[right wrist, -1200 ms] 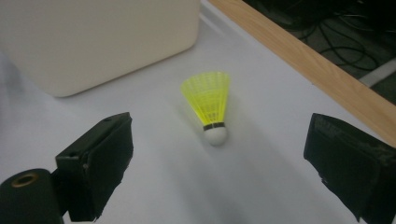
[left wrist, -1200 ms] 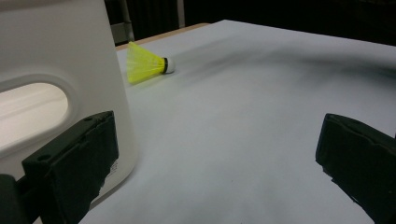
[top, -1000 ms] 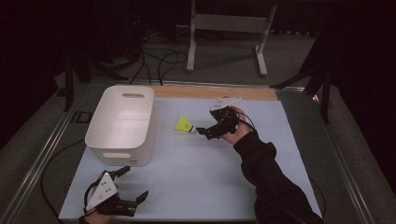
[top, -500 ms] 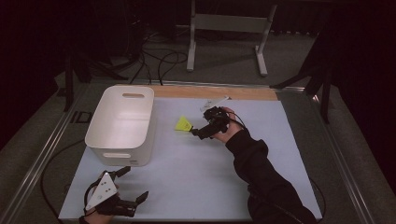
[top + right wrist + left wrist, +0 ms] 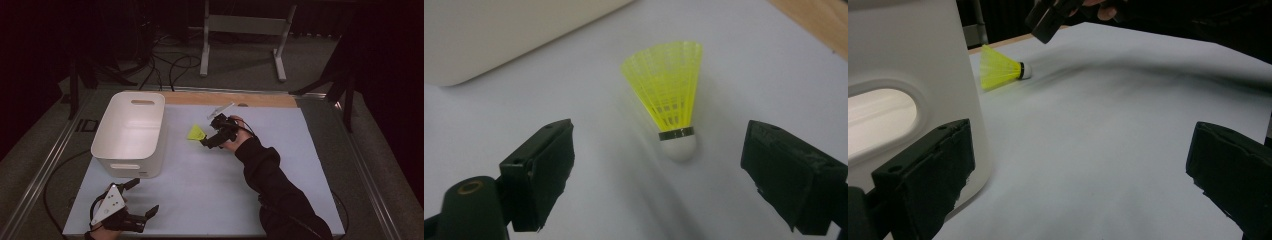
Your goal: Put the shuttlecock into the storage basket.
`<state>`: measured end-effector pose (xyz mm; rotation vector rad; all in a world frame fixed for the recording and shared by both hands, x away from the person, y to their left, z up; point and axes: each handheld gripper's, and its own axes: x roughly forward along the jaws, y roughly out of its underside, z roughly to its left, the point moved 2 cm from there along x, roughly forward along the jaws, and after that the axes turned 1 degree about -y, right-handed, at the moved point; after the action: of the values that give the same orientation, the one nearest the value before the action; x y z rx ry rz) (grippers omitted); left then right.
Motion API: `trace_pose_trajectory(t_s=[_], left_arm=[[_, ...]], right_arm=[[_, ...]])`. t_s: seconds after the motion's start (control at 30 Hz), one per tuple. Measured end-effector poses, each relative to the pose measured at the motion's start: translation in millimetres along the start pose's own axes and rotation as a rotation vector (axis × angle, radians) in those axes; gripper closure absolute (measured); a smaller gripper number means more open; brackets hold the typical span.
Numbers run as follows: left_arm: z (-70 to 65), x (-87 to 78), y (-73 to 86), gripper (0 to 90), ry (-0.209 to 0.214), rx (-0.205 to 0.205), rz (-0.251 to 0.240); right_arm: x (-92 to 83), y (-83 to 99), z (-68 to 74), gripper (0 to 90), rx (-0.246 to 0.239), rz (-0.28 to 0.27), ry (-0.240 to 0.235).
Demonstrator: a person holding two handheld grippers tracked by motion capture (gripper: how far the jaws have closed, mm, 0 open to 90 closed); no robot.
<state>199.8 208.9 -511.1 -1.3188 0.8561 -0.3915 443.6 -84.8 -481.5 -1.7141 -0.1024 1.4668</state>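
Right gripper [image 5: 659,165], jaws spread and just closing a little, hangs over the shuttlecock [image 5: 671,100], whose cork lies between them untouched.

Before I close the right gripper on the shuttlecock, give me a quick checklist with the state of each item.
1. Shuttlecock lies on the mat between the jaws, cork end toward the gripper: ok.
2. Right gripper jaws, which have just been closing, stand apart from it on both sides: ok.
3. Pads low enough to catch the cork: cannot tell.
4. White bin open and beside the shuttlecock: ok.
5. Left gripper open, at the near edge, out of the way: ok.
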Motion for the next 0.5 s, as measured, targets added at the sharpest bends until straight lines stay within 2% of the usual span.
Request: trace_pose_trajectory(t_s=[0.03, 0.1, 0.17, 0.5], left_arm=[[0.0, -0.1, -0.1, 0.0, 0.001, 0.000, -0.001], [-0.2, -0.2, -0.1, 0.0, 0.002, -0.001, -0.002], [-0.2, -0.4, 0.0, 0.0, 0.003, -0.002, -0.002], [-0.4, -0.3, 0.0, 0.0, 0.006, 0.000, -0.001]], right_arm=[[1.9, 0.3, -0.4, 16.3, 0.003, 0.010, 0.001], [5.3, 1.2, -1.1, 20.1, -0.039, 0.039, 0.029], [8.2, 2.0, -2.2, 23.2, -0.048, 0.056, 0.031], [18.9, 4.5, -6.1, 34.2, -0.057, 0.121, 0.029]])
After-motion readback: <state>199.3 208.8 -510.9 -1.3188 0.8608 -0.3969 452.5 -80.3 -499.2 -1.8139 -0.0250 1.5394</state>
